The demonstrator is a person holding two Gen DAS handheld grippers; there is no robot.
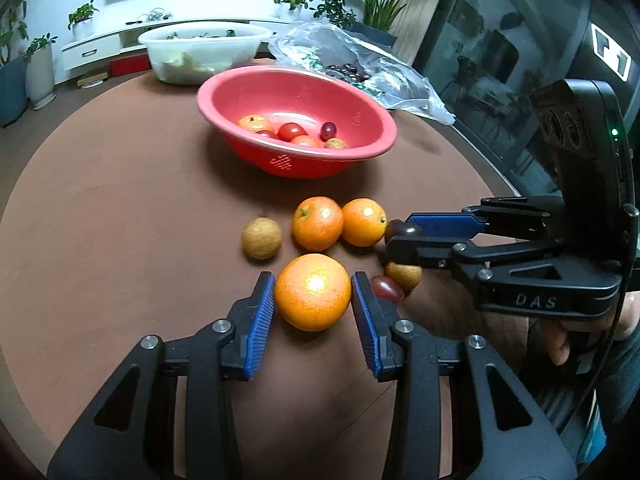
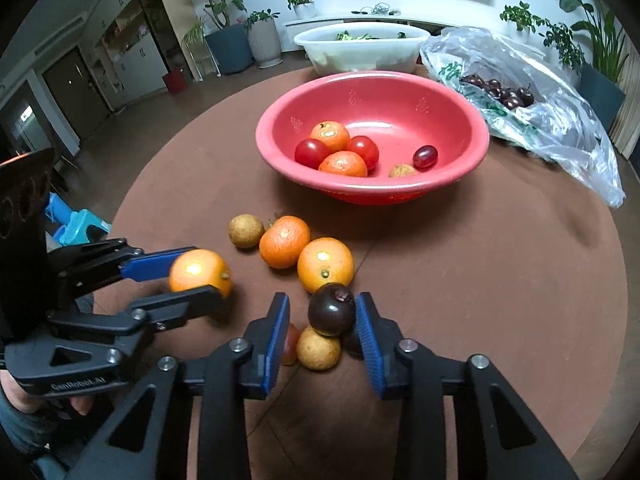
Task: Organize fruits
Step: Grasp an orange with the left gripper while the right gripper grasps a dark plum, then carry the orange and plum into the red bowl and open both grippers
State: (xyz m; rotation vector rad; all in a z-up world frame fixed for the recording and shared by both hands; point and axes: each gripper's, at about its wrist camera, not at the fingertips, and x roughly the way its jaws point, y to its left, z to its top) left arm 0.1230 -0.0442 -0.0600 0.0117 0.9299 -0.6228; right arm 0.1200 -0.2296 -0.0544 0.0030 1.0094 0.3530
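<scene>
A red basket bowl [image 1: 372,136] [image 2: 472,136] on the brown round table holds several small fruits. My left gripper [image 1: 313,296] [image 2: 188,276] has its blue pads against both sides of an orange [image 1: 313,297] [image 2: 200,272] resting on the table. My right gripper [image 2: 322,320] [image 1: 400,236] is open around a dark purple fruit [image 2: 331,309] [image 1: 400,227], which touches only the right pad. Two more oranges [image 1: 318,228] [image 1: 364,222] and a tan longan [image 1: 261,237] lie just beyond. Another longan [image 2: 318,348] and a red tomato [image 1: 386,287] lie below the right gripper.
A white tub [image 1: 204,50] [image 2: 360,48] of greens stands behind the bowl. A clear plastic bag [image 1: 360,64] [image 2: 520,92] with dark cherries lies at the back right. The table edge [image 1: 24,184] curves on the left.
</scene>
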